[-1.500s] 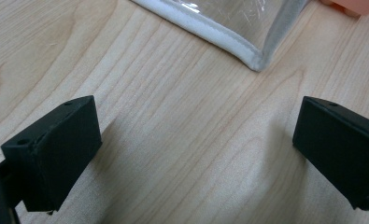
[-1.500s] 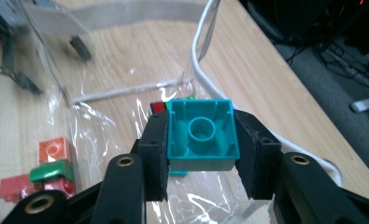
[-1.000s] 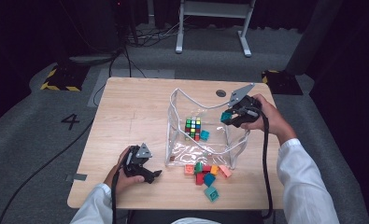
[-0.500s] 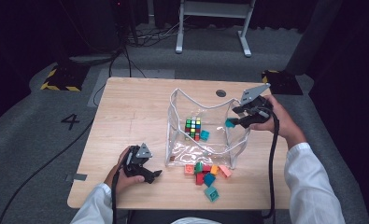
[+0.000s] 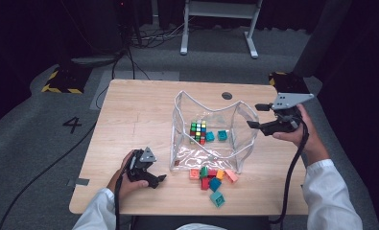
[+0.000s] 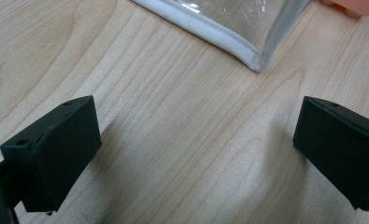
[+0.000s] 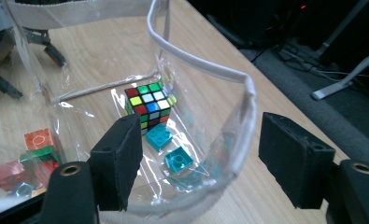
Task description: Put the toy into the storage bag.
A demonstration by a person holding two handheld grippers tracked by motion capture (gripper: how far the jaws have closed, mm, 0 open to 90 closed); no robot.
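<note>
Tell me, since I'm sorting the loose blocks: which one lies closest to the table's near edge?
The teal block. It sits alone below the cluster of bricks outside the clear bag, nearest the person.

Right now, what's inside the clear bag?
Inside the bag sit a puzzle cube and two teal bricks, seen through the clear wall. Glare and folds blur the bag's floor nearer the loose bricks, so anything small there can't be told.

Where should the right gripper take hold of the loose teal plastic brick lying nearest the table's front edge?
Across the teal plastic brick's two flat side walls, coming straight down: it lies apart from the other bricks, so the open right gripper has room either side.
</note>
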